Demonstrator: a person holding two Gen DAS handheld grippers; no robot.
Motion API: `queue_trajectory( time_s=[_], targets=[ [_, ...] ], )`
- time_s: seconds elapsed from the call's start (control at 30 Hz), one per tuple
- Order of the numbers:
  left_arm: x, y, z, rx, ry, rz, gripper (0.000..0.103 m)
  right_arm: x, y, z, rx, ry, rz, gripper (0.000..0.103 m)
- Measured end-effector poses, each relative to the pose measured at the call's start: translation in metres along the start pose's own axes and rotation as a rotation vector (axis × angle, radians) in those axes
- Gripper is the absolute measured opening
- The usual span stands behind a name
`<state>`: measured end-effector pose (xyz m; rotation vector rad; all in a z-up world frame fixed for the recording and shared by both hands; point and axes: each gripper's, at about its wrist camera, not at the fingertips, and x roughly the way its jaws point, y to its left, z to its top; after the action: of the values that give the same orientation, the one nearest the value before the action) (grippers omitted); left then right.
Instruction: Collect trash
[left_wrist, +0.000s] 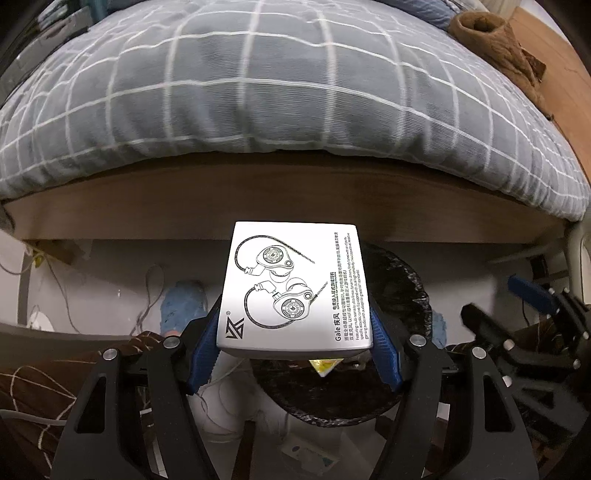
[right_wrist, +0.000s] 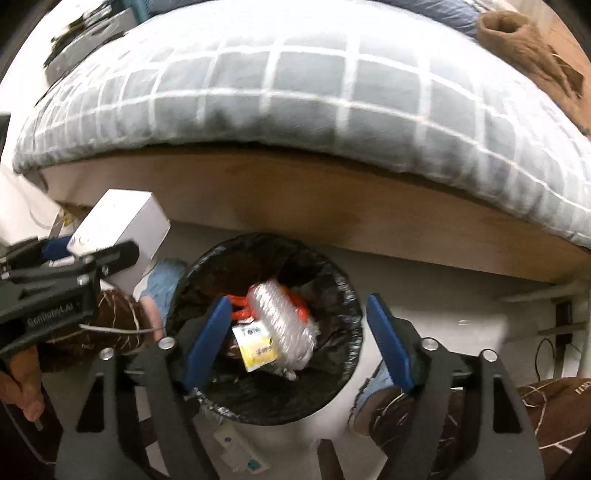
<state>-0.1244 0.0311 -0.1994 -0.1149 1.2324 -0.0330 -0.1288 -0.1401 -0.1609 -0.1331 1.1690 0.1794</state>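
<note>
Between the left tongs' blue pads sits a white earphone box, pinched by its sides so it can drop cleanly into the black-lined bin just below and ahead. Beneath the right tongs, spread wide and empty, the bin already holds wrappers.

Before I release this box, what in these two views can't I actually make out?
- Bin contents: in the left wrist view the white earphone box held by the left gripper covers most of the black-lined trash bin.
- Clear plastic package in the bin: motion-blurred in the right wrist view; its label is unreadable.
- Small white item on the floor: partly hidden by the right gripper.
- Box's underside: unseen in either view.
</note>
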Motion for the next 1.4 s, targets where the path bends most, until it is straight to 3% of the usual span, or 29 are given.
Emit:
queue_trajectory(
  time_s=[0.3,0.53,0.6,0.67,0.83,1.13,1.4],
  targets=[
    [0.004,-0.027,0.000,0.036,0.011,-0.021,0.068,-0.017,-0.041,-0.003,0.072,-0.037,-0.049,0.094],
    [0.006,-0.043,-0.001,0.070,0.018,-0.032,0.069,-0.019,-0.044,-0.001,0.091,-0.041,-0.050,0.094],
    [0.003,-0.044,0.000,0.072,0.007,-0.027,0.073,-0.020,-0.044,0.000,0.096,-0.044,-0.053,0.094],
    [-0.002,-0.044,0.002,0.075,-0.010,-0.016,0.085,-0.020,-0.044,0.000,0.102,-0.053,-0.058,0.094],
    [-0.018,-0.044,0.008,0.075,-0.053,0.011,0.093,-0.031,-0.041,0.005,0.097,-0.085,-0.078,0.094],
    [-0.096,-0.030,0.021,0.045,-0.211,0.040,0.097,-0.104,-0.038,0.028,0.117,-0.239,-0.112,0.094],
    [-0.181,-0.032,0.019,0.020,-0.351,0.026,0.097,-0.182,-0.033,0.021,0.120,-0.356,-0.121,0.094]
  ],
)
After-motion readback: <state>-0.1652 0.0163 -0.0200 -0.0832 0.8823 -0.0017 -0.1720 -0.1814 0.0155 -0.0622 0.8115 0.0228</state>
